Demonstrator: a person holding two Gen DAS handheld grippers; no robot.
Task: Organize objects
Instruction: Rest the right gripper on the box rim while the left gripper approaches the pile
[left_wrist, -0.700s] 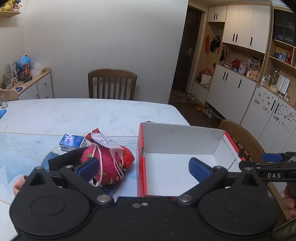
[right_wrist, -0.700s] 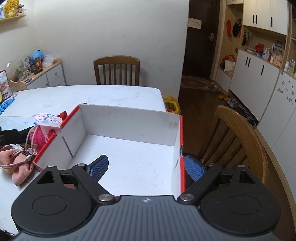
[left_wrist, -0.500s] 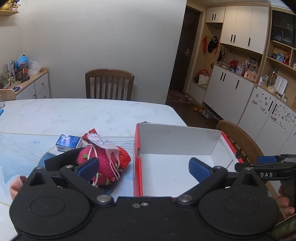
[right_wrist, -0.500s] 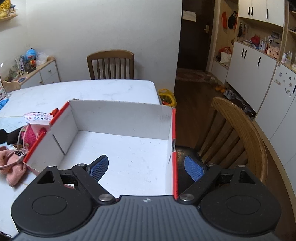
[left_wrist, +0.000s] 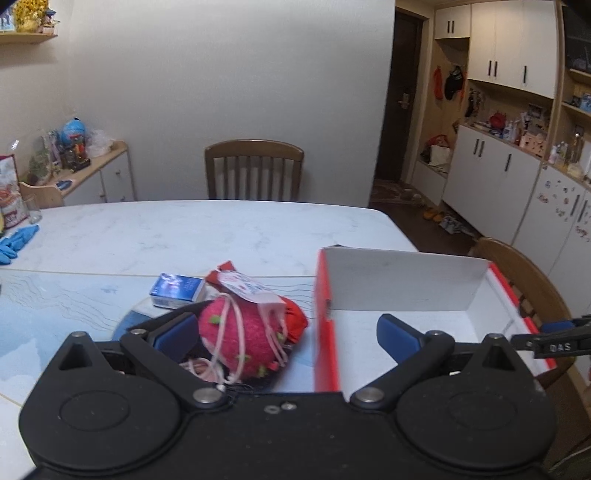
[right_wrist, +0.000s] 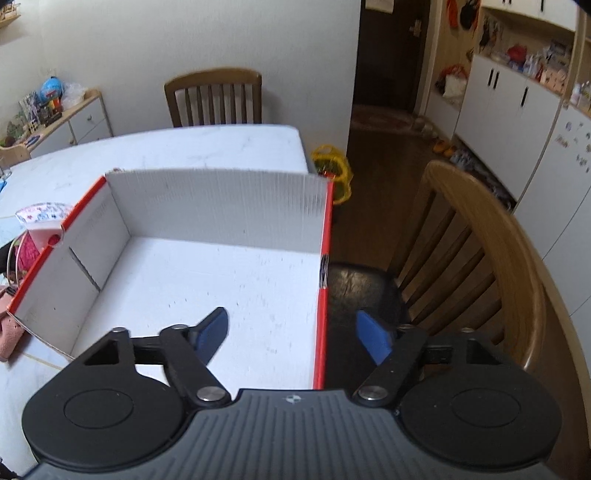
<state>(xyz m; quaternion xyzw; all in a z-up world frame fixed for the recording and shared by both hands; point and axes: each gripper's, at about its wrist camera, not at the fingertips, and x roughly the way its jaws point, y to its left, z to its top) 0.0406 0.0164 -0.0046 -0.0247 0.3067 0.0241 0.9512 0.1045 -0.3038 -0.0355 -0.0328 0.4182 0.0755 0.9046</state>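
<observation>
An empty red-and-white cardboard box (left_wrist: 402, 284) lies open on the marble table, also in the right wrist view (right_wrist: 221, 206). My left gripper (left_wrist: 286, 332) is open, its fingers straddling the box's left wall, with a pink strawberry plush (left_wrist: 240, 339) just inside the left finger. A patterned face mask (left_wrist: 247, 288) and a red pouch (left_wrist: 295, 317) lie on the plush. A blue carton (left_wrist: 177, 290) sits behind. My right gripper (right_wrist: 291, 332) is open, straddling the box's right wall (right_wrist: 323, 280).
A wooden chair (right_wrist: 480, 266) stands right of the box, another (left_wrist: 255, 170) at the table's far side. Blue gloves (left_wrist: 14, 240) and a glass (left_wrist: 31, 208) are at the far left. A pink cloth (right_wrist: 9, 339) lies left of the box.
Both grippers have shifted; the right one moved forward and up along the box's right wall. The box and the plush pile now sit further right in the left view.
</observation>
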